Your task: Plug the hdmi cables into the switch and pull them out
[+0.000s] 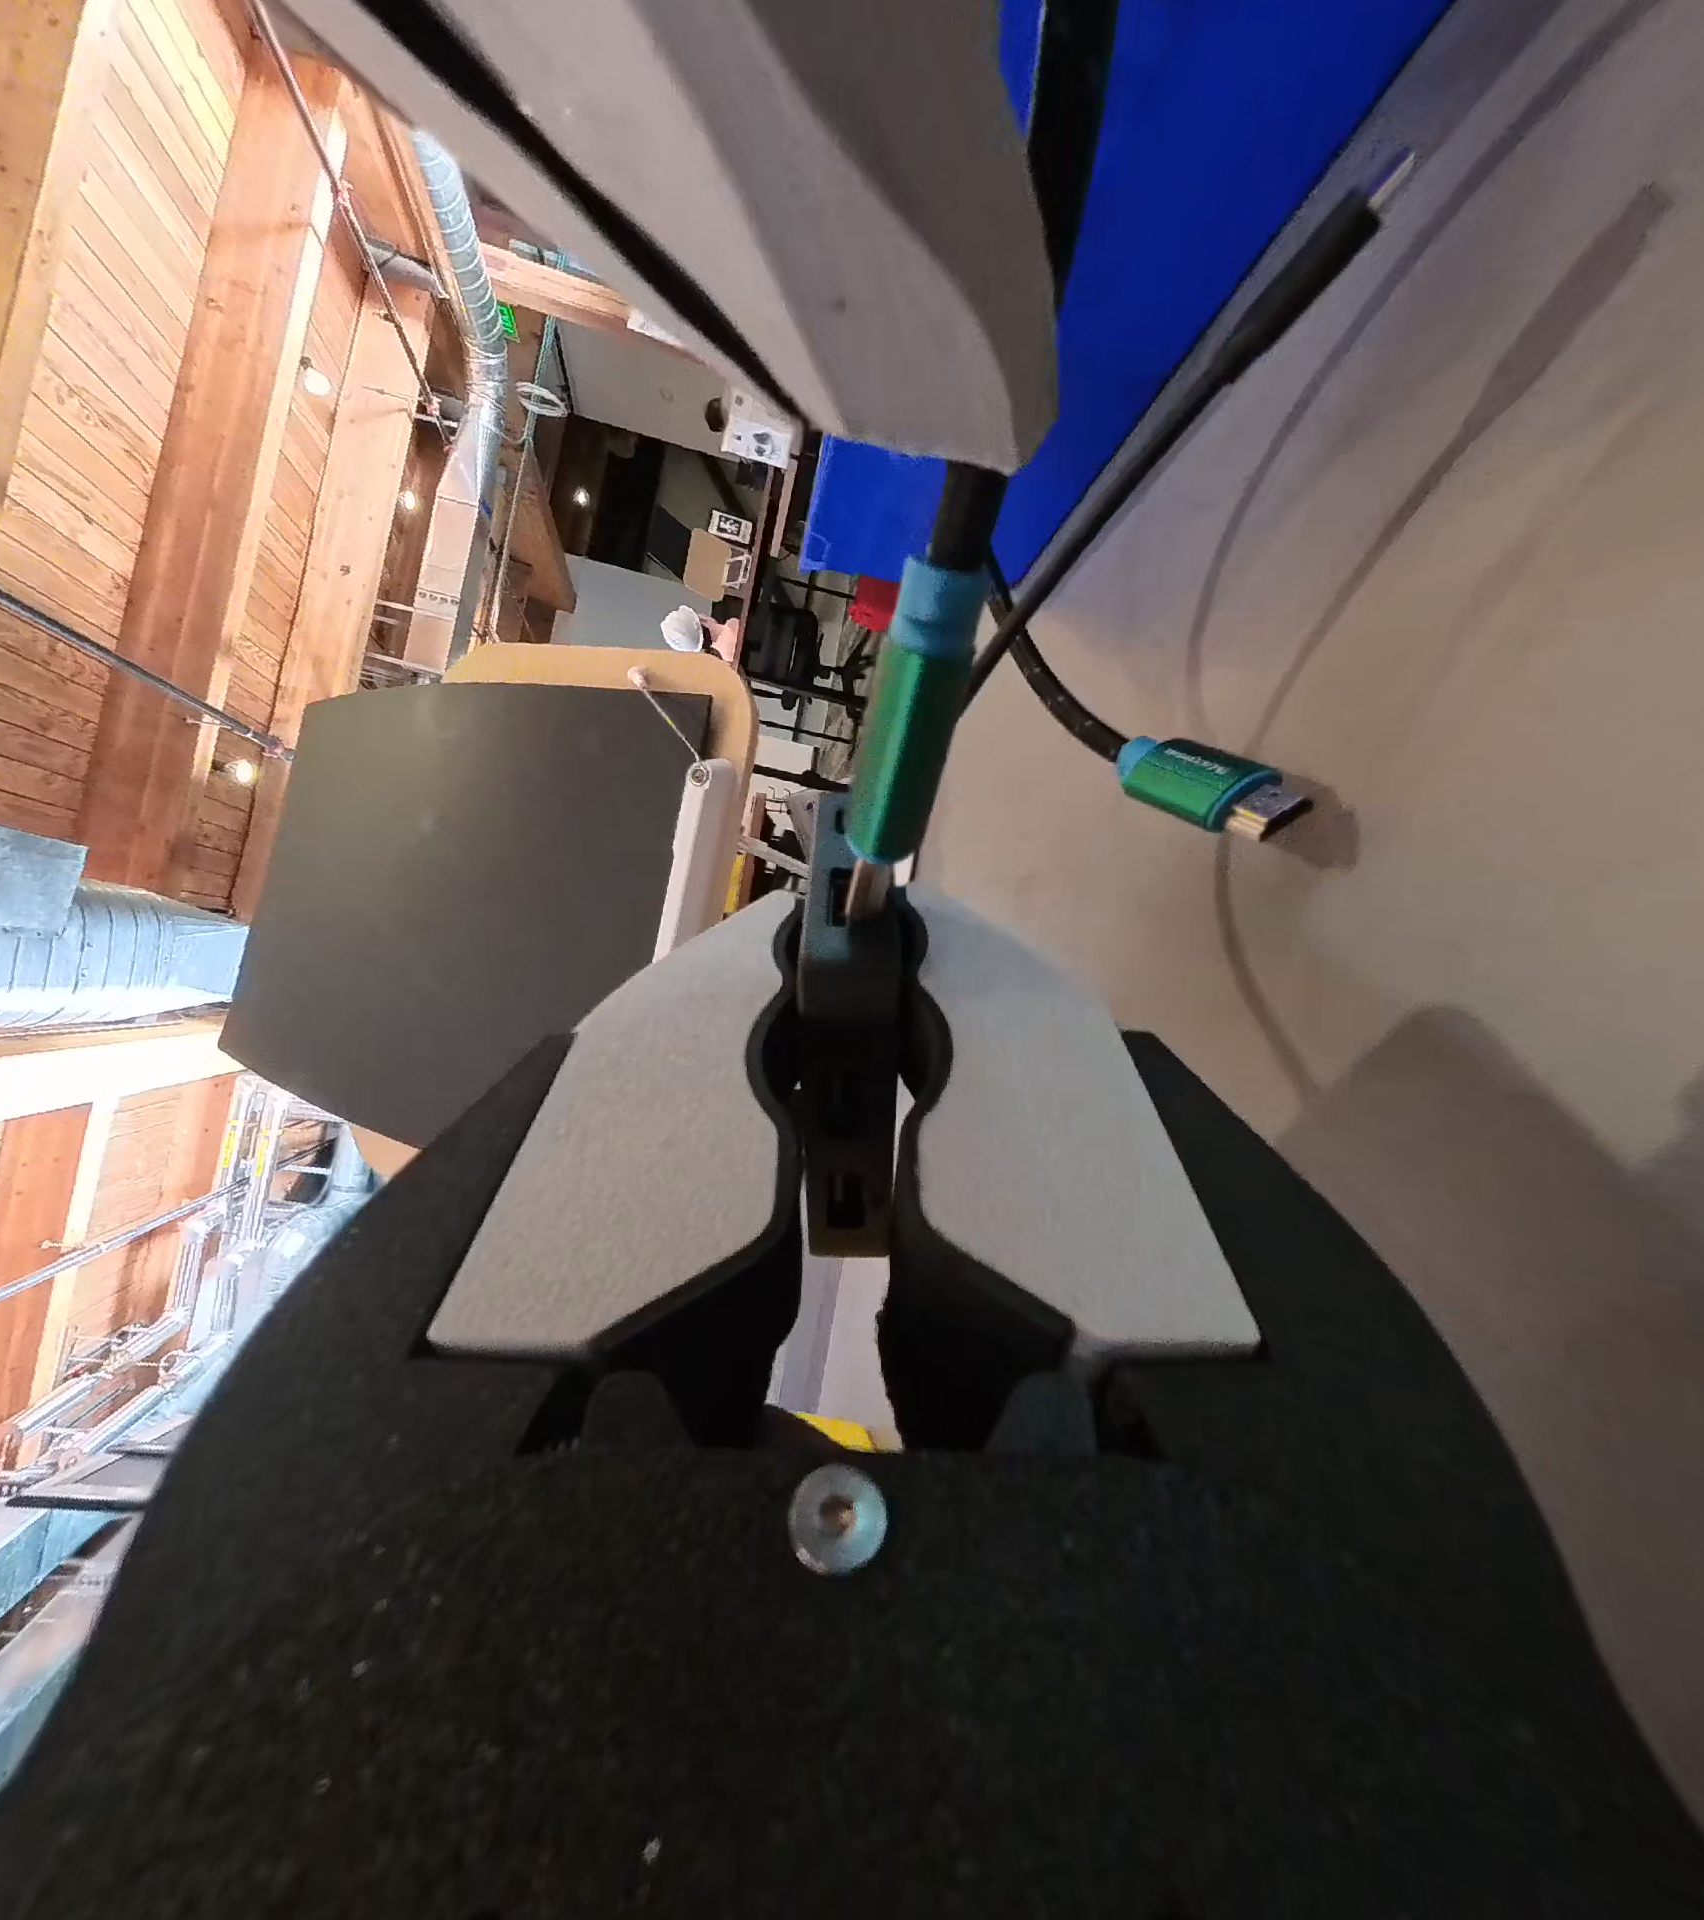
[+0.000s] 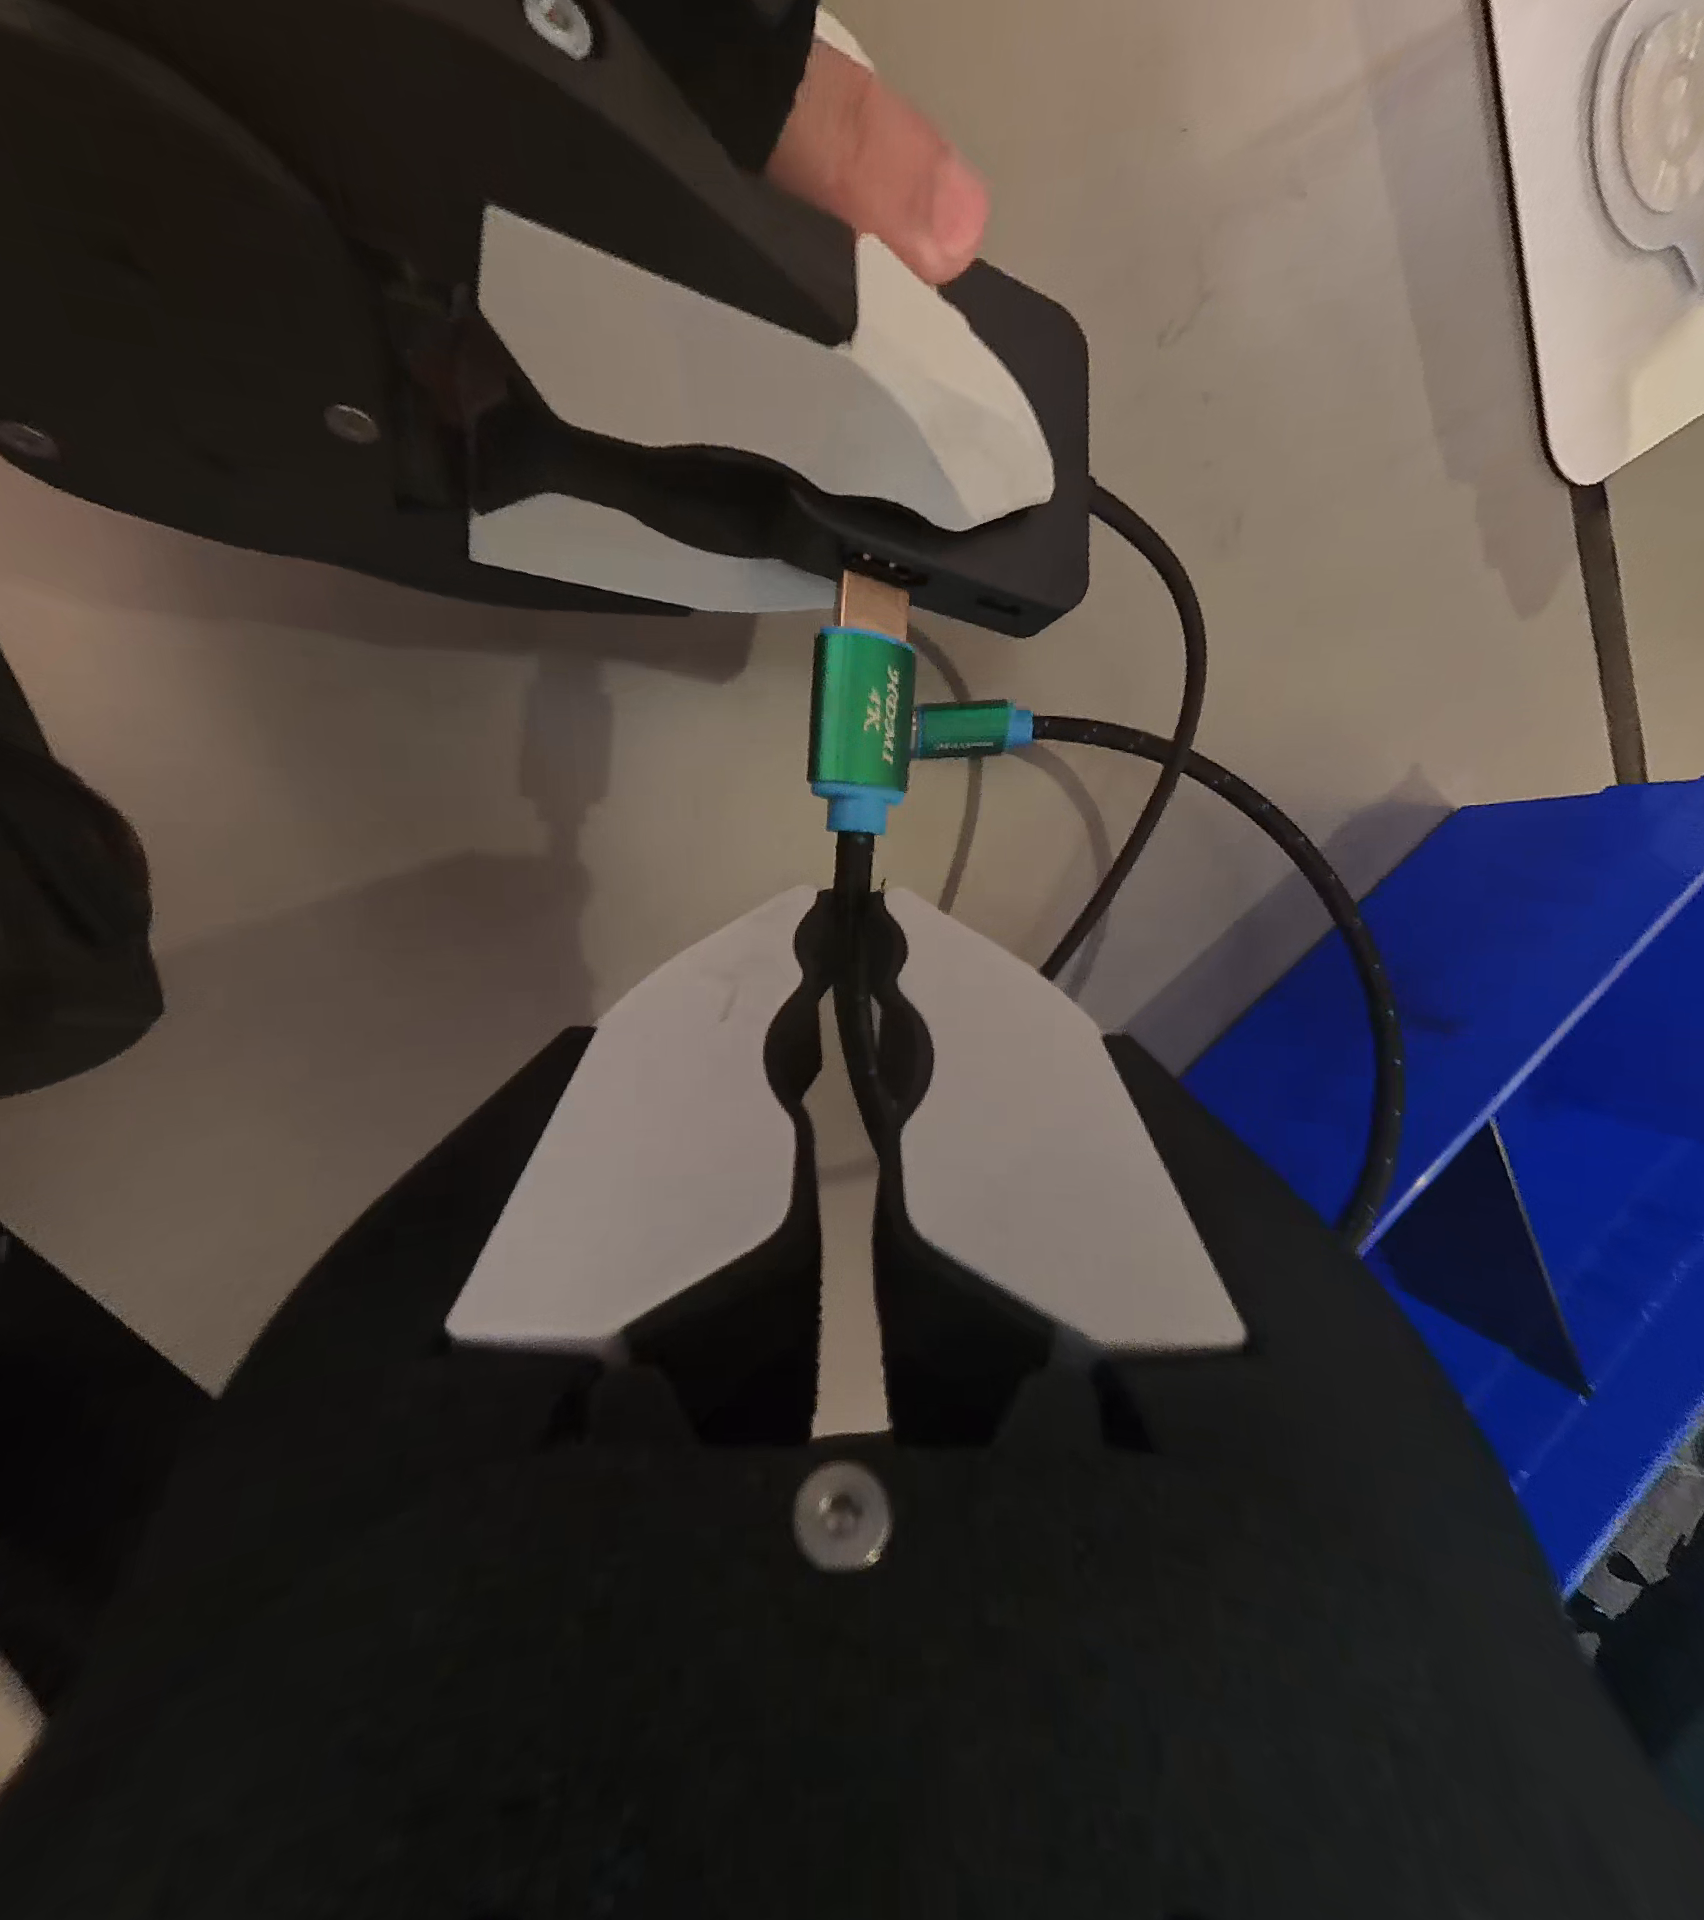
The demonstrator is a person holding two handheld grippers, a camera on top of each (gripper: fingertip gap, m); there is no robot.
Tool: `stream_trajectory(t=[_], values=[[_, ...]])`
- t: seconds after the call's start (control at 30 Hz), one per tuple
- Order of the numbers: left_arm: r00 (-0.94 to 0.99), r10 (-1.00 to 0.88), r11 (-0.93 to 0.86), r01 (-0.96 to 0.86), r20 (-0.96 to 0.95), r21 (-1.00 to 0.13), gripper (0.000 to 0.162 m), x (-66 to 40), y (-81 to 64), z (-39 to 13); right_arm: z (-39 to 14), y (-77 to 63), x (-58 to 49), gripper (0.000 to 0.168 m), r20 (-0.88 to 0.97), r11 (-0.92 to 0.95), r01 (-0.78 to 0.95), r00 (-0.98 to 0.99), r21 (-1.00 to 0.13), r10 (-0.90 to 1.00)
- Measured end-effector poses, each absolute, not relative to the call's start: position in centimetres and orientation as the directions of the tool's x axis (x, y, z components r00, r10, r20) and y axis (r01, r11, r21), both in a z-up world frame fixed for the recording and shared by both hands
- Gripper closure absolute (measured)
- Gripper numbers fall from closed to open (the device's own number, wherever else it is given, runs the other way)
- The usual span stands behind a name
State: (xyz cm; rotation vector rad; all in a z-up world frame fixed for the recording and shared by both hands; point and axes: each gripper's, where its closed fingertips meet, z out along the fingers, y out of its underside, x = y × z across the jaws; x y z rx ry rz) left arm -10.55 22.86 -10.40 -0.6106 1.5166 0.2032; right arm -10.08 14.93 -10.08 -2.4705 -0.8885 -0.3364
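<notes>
The left gripper [image 1: 848, 1049] has its pale fingers [image 1: 682, 1101] pressed against both flat sides of the black switch [image 1: 843, 1039], pinching it on edge so that the row of ports faces out toward the other tool, a hold that seems meant to brace the box against the push or pull of a plug. The right gripper [image 2: 853, 966] is pinched on the black cable [image 2: 853, 997] just behind the green plug [image 2: 863, 717], with the cord seated in the scalloped notches near the fingertips, probably to keep the plug in line with the port. The plug's gold tip [image 2: 874, 603] sits at the mouth of a port on the switch; most of the metal is showing, so it looks partly in at most, and whether it is going in or coming out cannot be told. A second green plug [image 1: 1212, 784] lies loose on the beige table [image 1: 1554, 727], unplugged, its cord curving off toward a blue bin [image 2: 1606, 1091]. A thin black lead [image 2: 1154, 582] leaves the switch's end. A thumb [image 2: 915, 171] rests on the left tool.
</notes>
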Motion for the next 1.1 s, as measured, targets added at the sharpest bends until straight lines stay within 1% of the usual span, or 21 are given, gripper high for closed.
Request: stream_trajectory(t=[0.2, 0.43, 0.6, 0.67, 0.77, 0.87, 0.97, 1.1], values=[[0.045, -0.237, 0.833, -0.504, -0.971, -0.226, 0.149, -10.5, 23.0, -11.0, -10.3, 15.2, -10.1, 0.163, 0.405, -0.657, 0.663, 0.744, -0.358, 0.531], [0.025, -0.209, 0.838, -0.511, -0.978, -0.192, 0.149, -10.4, 22.8, -11.4, -10.9, 15.2, -9.7, 0.163, 0.435, -0.659, 0.682, 0.722, -0.317, 0.538], [0.012, -0.188, 0.83, -0.533, -0.982, -0.165, 0.149, -10.3, 23.0, -11.8, -10.8, 15.3, -9.8, 0.163, 0.505, -0.637, 0.716, 0.677, -0.286, 0.535], [0.004, -0.183, 0.832, -0.533, -0.983, -0.157, 0.149, -10.3, 23.0, -12.0, -10.7, 15.3, -9.8, 0.163, 0.549, -0.629, 0.734, 0.646, -0.257, 0.53], [0.001, -0.184, 0.83, -0.535, -0.983, -0.156, 0.149, -10.3, 23.0, -12.0, -10.9, 15.4, -9.6, 0.163, 0.593, -0.626, 0.749, 0.61, -0.215, 0.526], [0.001, -0.193, 0.827, -0.538, -0.981, -0.163, 0.149, -10.3, 23.1, -11.9, -11.1, 15.7, -9.2, 0.163, 0.617, -0.631, 0.749, 0.598, -0.202, 0.512], [-0.003, -0.186, 0.825, -0.544, -0.983, -0.155, 0.149, -10.4, 23.2, -12.0, -11.4, 15.9, -9.2, 0.163, 0.609, -0.639, 0.739, 0.612, -0.213, 0.505], [-0.009, -0.19, 0.822, -0.549, -0.982, -0.154, 0.148, -10.4, 23.2, -12.2, -11.6, 16.0, -9.5, 0.163, 0.562, -0.649, 0.712, 0.663, -0.268, 0.495]])
